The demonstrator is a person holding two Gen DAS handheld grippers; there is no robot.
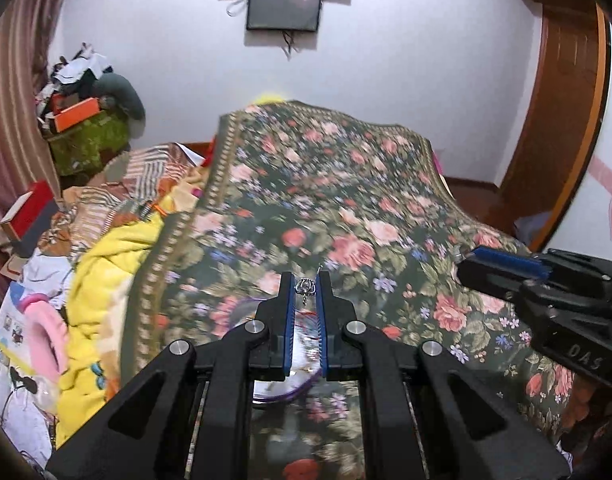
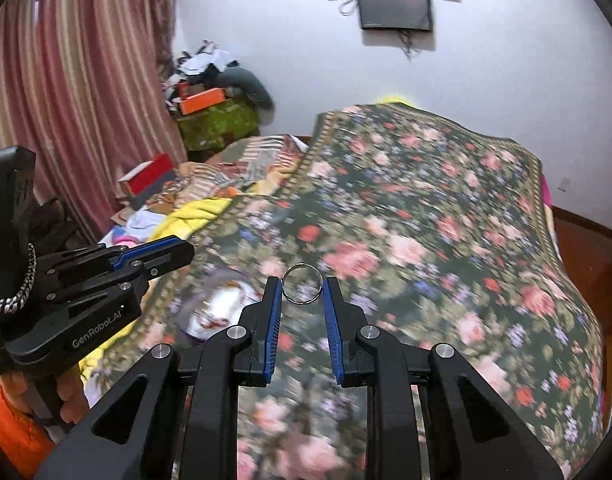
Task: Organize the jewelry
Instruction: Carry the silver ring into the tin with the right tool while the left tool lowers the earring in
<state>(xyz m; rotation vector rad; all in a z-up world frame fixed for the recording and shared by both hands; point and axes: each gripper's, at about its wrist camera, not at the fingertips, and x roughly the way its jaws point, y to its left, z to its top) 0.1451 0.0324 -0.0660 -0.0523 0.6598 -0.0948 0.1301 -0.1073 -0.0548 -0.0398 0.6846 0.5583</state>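
— Left gripper (image 1: 305,288) pinches a small silver charm (image 1: 305,287); my right gripper (image 2: 302,289) grips a ring (image 2: 302,283), both above the floral bedspread (image 1: 346,200).
— Mid-carry, I'd judge. Next, the dish (image 2: 218,312) by the bedspread's left edge.

Floral blanket (image 2: 426,220): dark green, pink and red roses. Gripper pads (image 2: 272,320): blue on black. Ring (image 2: 302,283): silver. Curtain (image 2: 66,80): pink-beige stripes. Yellow bedding (image 1: 102,280).
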